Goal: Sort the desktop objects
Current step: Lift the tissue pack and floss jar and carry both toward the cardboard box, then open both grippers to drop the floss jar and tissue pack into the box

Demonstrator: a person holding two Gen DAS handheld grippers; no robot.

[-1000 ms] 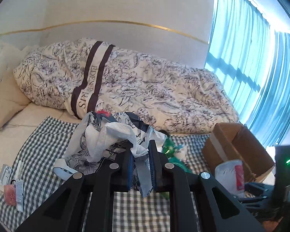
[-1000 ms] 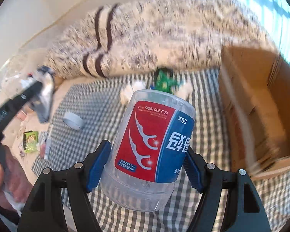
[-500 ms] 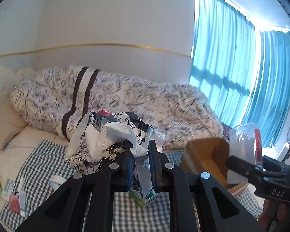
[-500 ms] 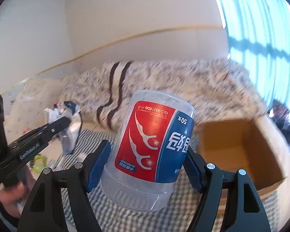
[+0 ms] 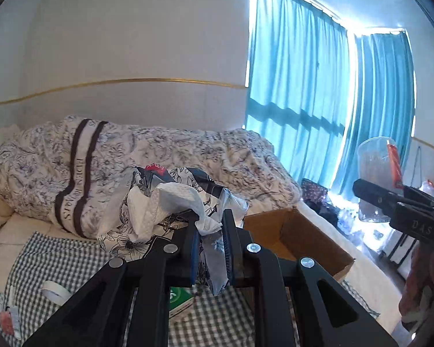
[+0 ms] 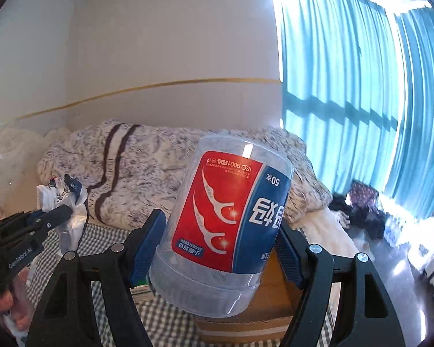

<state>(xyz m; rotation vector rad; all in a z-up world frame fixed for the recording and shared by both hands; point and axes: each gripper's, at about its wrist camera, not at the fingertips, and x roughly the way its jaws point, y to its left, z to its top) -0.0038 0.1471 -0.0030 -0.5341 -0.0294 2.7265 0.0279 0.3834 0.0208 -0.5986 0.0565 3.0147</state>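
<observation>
The right tongs (image 6: 217, 248) clamp the clear floss-pick jar (image 6: 225, 231) mid-body above the cardboard box (image 5: 298, 240); it looks light, rigid, slick. The left tongs (image 5: 209, 248) pinch a limp floral tissue pack (image 5: 170, 202) by its thin edge.

Clear plastic floss-pick jar (image 6: 225, 231), red and blue label upside down, tilted, held off the bed at centre frame, clamped between blue-padded jaws. Crumpled floral tissue pack (image 5: 170, 202) with white tissue sticking out, centre of left wrist view, pinched by jaws, raised above the checked cloth (image 5: 58, 263).
</observation>
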